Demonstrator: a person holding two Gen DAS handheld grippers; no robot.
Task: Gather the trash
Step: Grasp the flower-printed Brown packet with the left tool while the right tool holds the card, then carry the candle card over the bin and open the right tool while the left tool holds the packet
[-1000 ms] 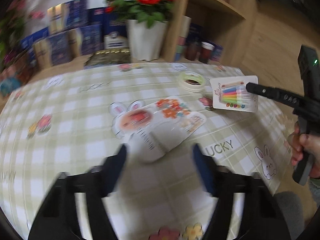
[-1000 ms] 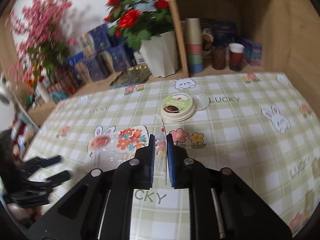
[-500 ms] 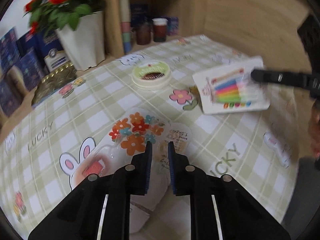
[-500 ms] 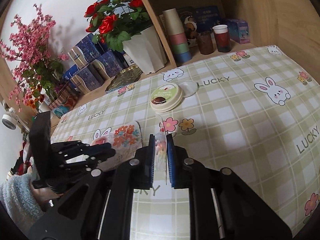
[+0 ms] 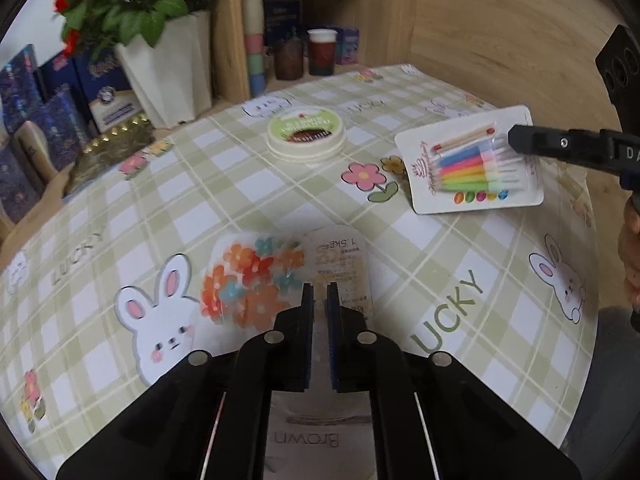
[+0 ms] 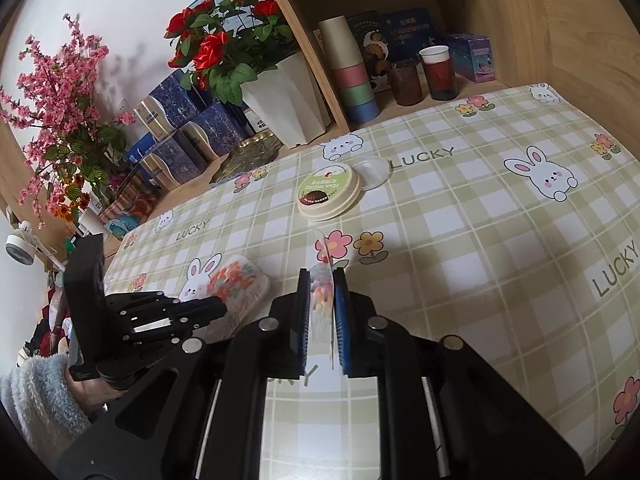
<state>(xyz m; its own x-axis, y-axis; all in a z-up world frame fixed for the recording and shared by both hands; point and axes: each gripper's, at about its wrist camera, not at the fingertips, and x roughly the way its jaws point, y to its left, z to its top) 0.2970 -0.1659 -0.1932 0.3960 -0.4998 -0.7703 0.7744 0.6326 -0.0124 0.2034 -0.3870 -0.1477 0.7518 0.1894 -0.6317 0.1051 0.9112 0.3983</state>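
Note:
A clear plastic bag printed with orange and blue flowers (image 5: 260,276) lies on the checked tablecloth (image 5: 200,184). My left gripper (image 5: 319,300) is shut on its near edge, beside the white printed label. From the right wrist view the same bag (image 6: 236,280) shows at left, under the left gripper (image 6: 216,308). My right gripper (image 6: 322,280) is shut on a white card of coloured candles (image 6: 325,276), held edge-on. In the left wrist view that candle card (image 5: 470,160) hangs just above the table at right, pinched by the right gripper (image 5: 514,138).
A round cream tub with a green lid (image 5: 306,134) sits mid-table, a clear lid (image 6: 372,172) beside it. A white pot of red roses (image 6: 280,96), blue boxes (image 6: 180,136), stacked cups (image 6: 352,72) and two jars (image 6: 438,72) line the wooden shelf behind. A fluffy sleeve (image 6: 36,392) is at lower left.
My left gripper swung in over the flowered bag, its wide jaws came together and pinched the bag's edge. The right gripper kept its hold on the candle card and barely shifted.

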